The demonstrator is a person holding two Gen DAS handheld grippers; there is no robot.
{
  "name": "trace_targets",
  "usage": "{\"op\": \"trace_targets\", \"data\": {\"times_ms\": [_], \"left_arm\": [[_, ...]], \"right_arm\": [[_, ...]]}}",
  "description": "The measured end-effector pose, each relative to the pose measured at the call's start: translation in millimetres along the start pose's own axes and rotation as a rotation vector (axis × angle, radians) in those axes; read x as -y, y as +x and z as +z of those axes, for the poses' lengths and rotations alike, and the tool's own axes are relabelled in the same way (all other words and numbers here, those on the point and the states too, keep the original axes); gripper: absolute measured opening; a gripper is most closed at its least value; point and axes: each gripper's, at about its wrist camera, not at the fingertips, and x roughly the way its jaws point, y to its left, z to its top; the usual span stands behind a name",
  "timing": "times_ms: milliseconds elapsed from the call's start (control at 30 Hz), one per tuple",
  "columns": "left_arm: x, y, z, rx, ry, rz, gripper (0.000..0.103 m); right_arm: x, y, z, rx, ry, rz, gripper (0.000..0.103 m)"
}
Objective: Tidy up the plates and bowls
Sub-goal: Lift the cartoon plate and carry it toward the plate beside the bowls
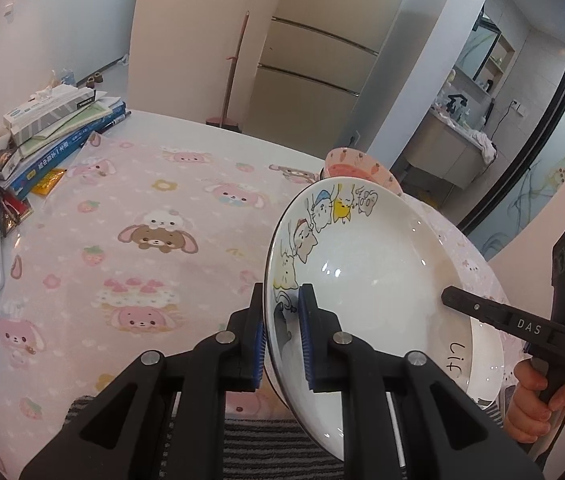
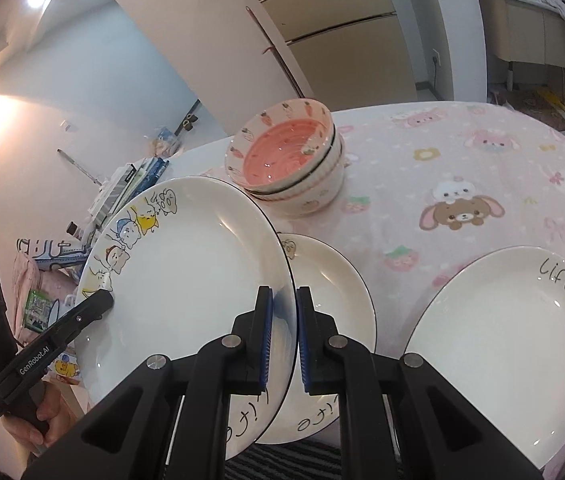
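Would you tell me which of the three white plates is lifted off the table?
The cartoon-cat plate, gripped at opposite rims by both tools. The smaller plate beneath it and the "life" plate at right lie flat on the tablecloth.

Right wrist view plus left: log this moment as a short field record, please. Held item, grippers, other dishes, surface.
held item: white cartoon-cat plate with dark rim, lifted and tilted
left gripper: shut on the plate's rim
right gripper: shut on the opposite rim
plates on table: white plate lettered "life" at right; another white plate beneath the held one
bowls: stack of pink carrot-print bowls, behind the plates
surface: pink bunny-print tablecloth
clutter: pile of books and boxes at the far edge
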Motion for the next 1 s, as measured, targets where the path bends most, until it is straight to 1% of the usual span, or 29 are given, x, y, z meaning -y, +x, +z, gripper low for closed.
{"op": "trace_targets", "data": {"times_ms": [200,367,433,567,833,900,933,1000], "left_arm": [[-5.4,8.0,-3.7,-0.010,0.016,0.034,0.012],[-15.8,17.3,-7.9,-0.028,0.013,0.061,0.012],[-20.6,22.8,-10.7,-0.043,0.008,0.059,0.012],[-26.1,33.4,-13.8,-0.063,0.005,0.061,0.012],[-25.5,49.0,-20.2,-0.094,0.033,0.076,0.012],[-26.5,52.5,-21.8,-0.103,0.039,0.080,0.012],[-27.0,54.1,-22.7,-0.109,0.041,0.079,0.013],[-28.2,55.3,-23.7,-0.111,0.044,0.075,0.013]], "right_arm": [[-0.5,21.8,-8.1,-0.036,0.008,0.011,0.014],[-6.2,47.5,-19.3,-0.081,-0.010,-0.023,0.015],[-5.2,55.6,-21.8,-0.100,-0.009,-0.033,0.015],[-5.4,65.4,-25.0,-0.108,-0.024,-0.067,0.016],[-2.4,82.1,-33.1,-0.133,-0.044,-0.118,0.017],[-8.5,81.1,-36.8,-0.103,-0.075,-0.156,0.018],[-14.8,80.3,-39.2,-0.086,-0.115,-0.194,0.018],[-21.0,80.8,-42.4,-0.065,-0.159,-0.229,0.020]]}}
